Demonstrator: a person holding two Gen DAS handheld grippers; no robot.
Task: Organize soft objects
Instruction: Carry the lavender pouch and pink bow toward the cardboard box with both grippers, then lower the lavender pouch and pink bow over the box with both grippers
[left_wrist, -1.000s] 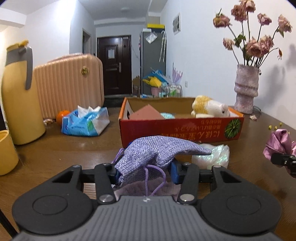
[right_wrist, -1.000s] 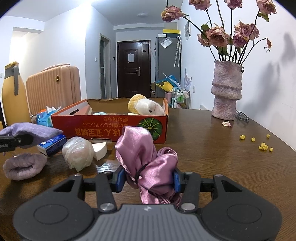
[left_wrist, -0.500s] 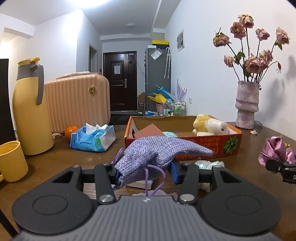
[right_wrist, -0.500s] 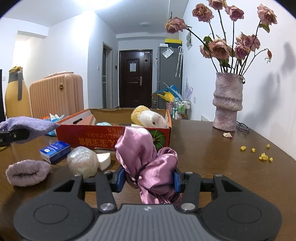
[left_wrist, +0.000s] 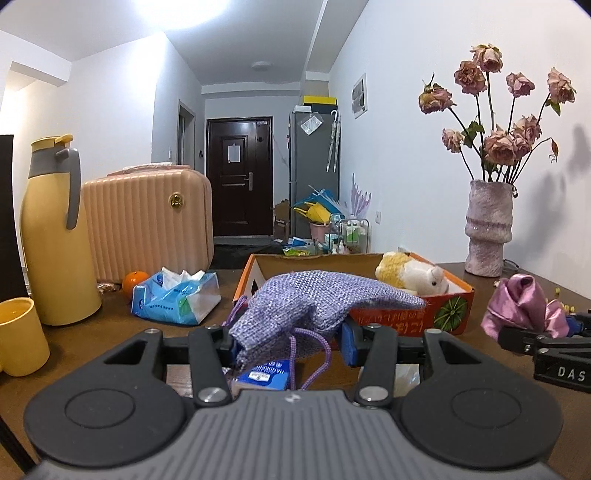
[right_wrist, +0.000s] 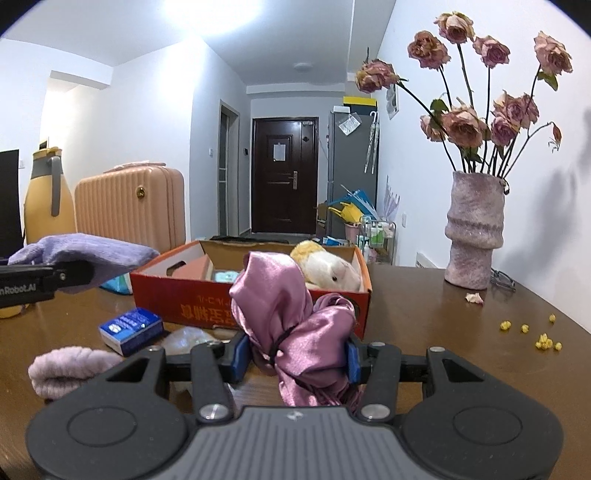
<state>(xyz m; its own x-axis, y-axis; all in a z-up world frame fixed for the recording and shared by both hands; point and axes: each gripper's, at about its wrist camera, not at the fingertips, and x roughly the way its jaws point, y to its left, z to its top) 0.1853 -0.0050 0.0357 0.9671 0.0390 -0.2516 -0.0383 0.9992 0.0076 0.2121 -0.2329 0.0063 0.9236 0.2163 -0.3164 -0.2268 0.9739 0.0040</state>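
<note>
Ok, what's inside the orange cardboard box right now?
In the orange cardboard box: a yellow-and-white plush toy at the right end, a light-blue item and a brownish flap. The held pink satin cloth hides the middle; the floor isn't visible.

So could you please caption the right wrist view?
Right tongs gripping pink satin cloth before the orange box.

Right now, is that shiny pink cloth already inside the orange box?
No, the pink cloth is clamped in the right gripper, in front of the orange box, not inside it.
</note>
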